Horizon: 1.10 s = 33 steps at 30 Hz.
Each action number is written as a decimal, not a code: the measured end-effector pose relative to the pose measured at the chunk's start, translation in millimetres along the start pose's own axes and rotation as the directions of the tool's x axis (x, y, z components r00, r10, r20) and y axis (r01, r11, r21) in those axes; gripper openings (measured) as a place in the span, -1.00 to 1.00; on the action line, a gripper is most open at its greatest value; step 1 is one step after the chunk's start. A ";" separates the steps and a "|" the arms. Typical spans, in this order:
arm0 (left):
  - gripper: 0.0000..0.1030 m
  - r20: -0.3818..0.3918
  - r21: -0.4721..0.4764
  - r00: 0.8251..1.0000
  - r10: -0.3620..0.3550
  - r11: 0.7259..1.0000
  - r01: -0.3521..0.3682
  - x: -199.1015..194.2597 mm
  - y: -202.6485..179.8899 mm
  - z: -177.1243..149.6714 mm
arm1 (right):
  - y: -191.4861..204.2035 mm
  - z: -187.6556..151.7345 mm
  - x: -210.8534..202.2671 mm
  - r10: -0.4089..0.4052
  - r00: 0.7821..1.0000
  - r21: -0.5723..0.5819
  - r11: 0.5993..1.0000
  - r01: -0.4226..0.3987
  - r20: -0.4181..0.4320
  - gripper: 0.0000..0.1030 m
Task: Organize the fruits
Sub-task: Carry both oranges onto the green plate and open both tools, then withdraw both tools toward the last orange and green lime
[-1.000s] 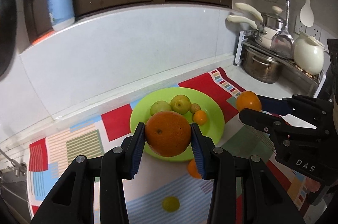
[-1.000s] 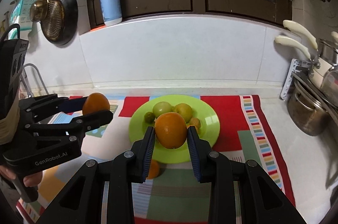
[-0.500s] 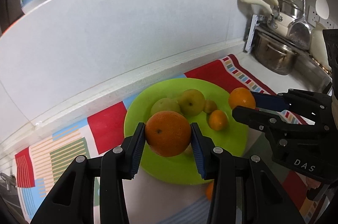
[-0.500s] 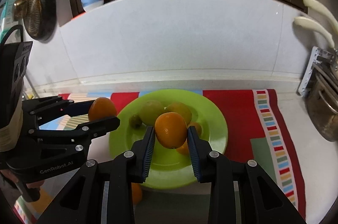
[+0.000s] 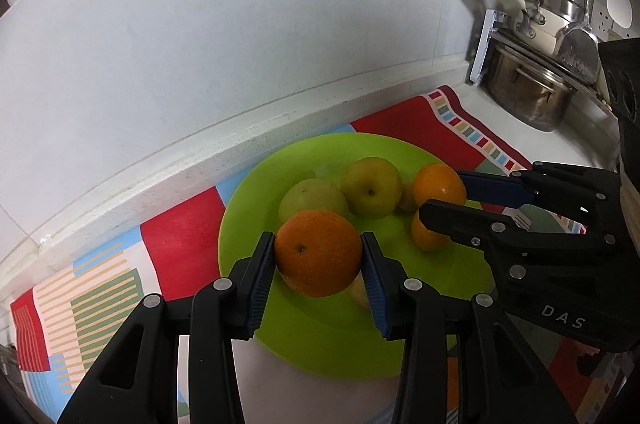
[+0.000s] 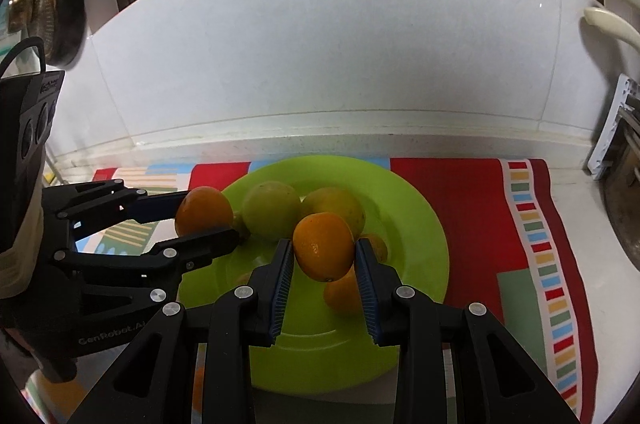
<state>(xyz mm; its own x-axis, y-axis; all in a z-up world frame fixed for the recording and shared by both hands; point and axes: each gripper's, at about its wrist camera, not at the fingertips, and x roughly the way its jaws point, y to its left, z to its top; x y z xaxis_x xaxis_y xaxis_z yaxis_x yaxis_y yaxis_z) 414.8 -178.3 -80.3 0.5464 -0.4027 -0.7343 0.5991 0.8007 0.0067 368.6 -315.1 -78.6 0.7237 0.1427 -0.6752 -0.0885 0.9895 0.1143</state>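
The large orange (image 5: 318, 252) is clamped between the blue pads of your left gripper (image 5: 319, 256), and it hangs over the near-left part of the green plate (image 5: 256, 199), not yet resting on it. Your right gripper (image 6: 324, 256) is closed in the same way on a smaller orange (image 6: 323, 247), which is over the middle of the plate, above another small orange (image 6: 341, 292) that lies there. Behind them, toward the far side of the plate, lie two yellow-green fruits (image 5: 372, 187), close together. The plate stands on a colourful striped mat (image 6: 532, 224), and a steel pot (image 5: 528, 91) is well apart to the right of it. I think the danger is at the release: if you open the fingers while the fruit is high, it can bounce, hit the fruits that lie there and roll over the low rim. Also the two grippers are near to each other over the plate, so they may collide if both descend together.
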 end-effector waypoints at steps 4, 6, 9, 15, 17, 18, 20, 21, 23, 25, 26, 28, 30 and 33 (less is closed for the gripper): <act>-0.14 0.006 0.007 1.000 -0.002 1.000 0.002 -1.3 1.7 0.2 | -1.2 0.8 4.1 0.005 1.000 0.001 1.000 -0.005 -0.003 -0.37; -0.01 0.021 0.012 1.000 0.006 1.000 -0.007 -4.8 1.8 1.3 | -1.5 1.5 4.0 0.007 1.000 0.006 1.000 -0.007 0.002 -0.35; 0.08 0.042 0.012 0.999 0.027 1.000 -0.028 -12.5 3.1 3.2 | -1.8 3.6 1.8 0.002 1.000 0.007 1.000 -0.002 0.013 -0.18; 0.18 0.063 -0.013 0.996 0.061 0.998 -0.060 -29.5 8.2 1.8 | -2.9 6.1 -12.3 -0.033 0.999 0.018 0.999 0.032 0.042 -0.10; 0.21 0.072 -0.021 0.995 0.068 0.998 -0.067 -36.6 8.2 0.5 | -2.4 5.4 -18.1 -0.041 0.998 0.026 0.999 0.039 0.046 -0.02; 0.22 0.078 -0.024 0.994 0.074 0.997 -0.072 -41.4 7.4 -0.3 | -1.8 4.9 -21.3 -0.046 0.998 0.028 0.999 0.044 0.051 0.00; 0.28 0.090 -0.029 0.992 0.087 0.996 -0.085 -50.7 6.1 -1.1 | 0.1 3.7 -29.4 -0.058 0.996 0.027 0.998 0.056 0.062 0.00; 0.31 0.097 -0.032 0.991 0.092 0.995 -0.089 -55.3 5.7 -1.9 | 0.8 3.3 -32.7 -0.061 0.996 0.027 0.998 0.060 0.066 0.01; 0.33 0.112 -0.038 0.988 0.103 0.994 -0.099 -66.5 4.2 -3.7 | 2.6 2.2 -42.9 -0.070 0.994 0.031 0.997 0.067 0.079 0.08; 0.38 0.127 -0.042 0.986 0.111 0.993 -0.106 -76.3 1.7 -5.4 | 4.6 1.2 -53.2 -0.082 0.992 0.033 0.996 0.079 0.098 0.13; 0.40 0.134 -0.043 0.984 0.116 0.993 -0.111 -82.0 0.3 -6.5 | 5.8 0.9 -58.9 -0.088 0.991 0.034 0.996 0.085 0.106 0.14; 0.43 0.146 -0.045 0.981 0.128 0.991 -0.122 -91.8 -2.1 -8.8 | 8.0 -0.3 -68.3 -0.092 0.989 0.035 0.995 0.088 0.118 0.15; 0.46 0.154 -0.051 0.978 0.138 0.990 -0.132 -100.9 -3.5 -11.6 | 10.9 -1.9 -78.0 -0.094 0.987 0.034 0.995 0.090 0.129 0.16; 0.51 0.162 -0.066 0.975 0.153 0.987 -0.144 -115.0 -7.0 -17.5 | 15.9 -5.3 -92.0 -0.098 0.985 0.034 0.995 0.094 0.144 0.22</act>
<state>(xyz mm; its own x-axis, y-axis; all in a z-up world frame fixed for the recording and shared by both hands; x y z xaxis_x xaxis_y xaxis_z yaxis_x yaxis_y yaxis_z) 337.5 -129.8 -7.8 0.7194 -0.3417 -0.6047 0.4741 0.8779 0.0679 296.9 -312.3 -18.5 0.8201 0.0407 -0.5708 0.0028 0.9972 0.0751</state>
